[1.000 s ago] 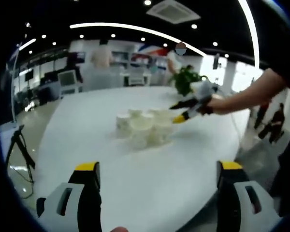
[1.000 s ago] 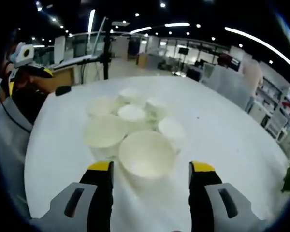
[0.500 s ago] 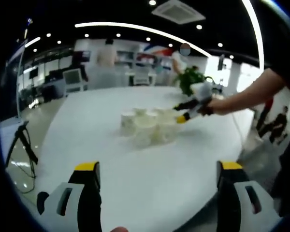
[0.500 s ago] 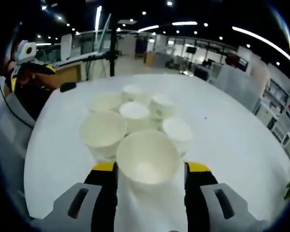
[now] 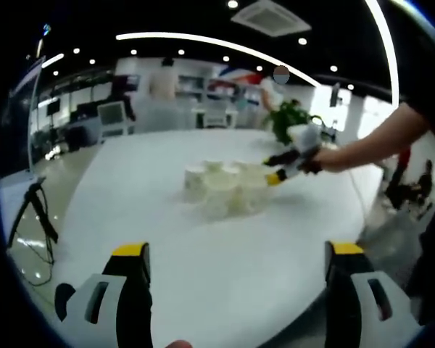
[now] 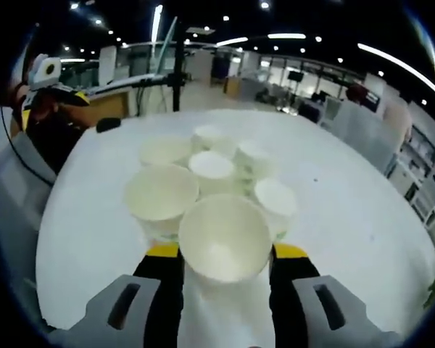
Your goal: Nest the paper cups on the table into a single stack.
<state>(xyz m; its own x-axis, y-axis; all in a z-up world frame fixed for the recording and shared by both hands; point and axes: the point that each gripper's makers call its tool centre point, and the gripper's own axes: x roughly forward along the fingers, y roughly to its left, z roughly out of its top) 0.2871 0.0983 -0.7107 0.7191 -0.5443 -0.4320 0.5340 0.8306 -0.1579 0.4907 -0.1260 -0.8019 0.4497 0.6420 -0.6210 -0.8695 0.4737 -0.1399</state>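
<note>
Several white paper cups [image 6: 212, 165] stand upright in a tight cluster on the round white table [image 6: 94, 217]. My right gripper [image 6: 226, 251] has its yellow-tipped jaws pressed against both sides of the nearest cup [image 6: 223, 235]. In the left gripper view the same cluster [image 5: 225, 188] sits mid-table, far ahead of my left gripper [image 5: 238, 250], which is open with nothing between its jaws. The right gripper [image 5: 286, 163] reaches the cluster from the right, held by a person's outstretched arm [image 5: 370, 145]. The left gripper [image 6: 65, 98] appears at the far left of the right gripper view.
A tripod [image 5: 32, 210] stands on the floor left of the table. A green plant [image 5: 286, 119] rises beyond the far edge, with people and desks behind it. Bare tabletop [image 5: 232, 275] lies between my left gripper and the cups.
My right gripper's jaws have narrowed until they touch the nearest cup, and that view has moved slightly closer. The left gripper's jaws stay open; its view has shifted slightly.
</note>
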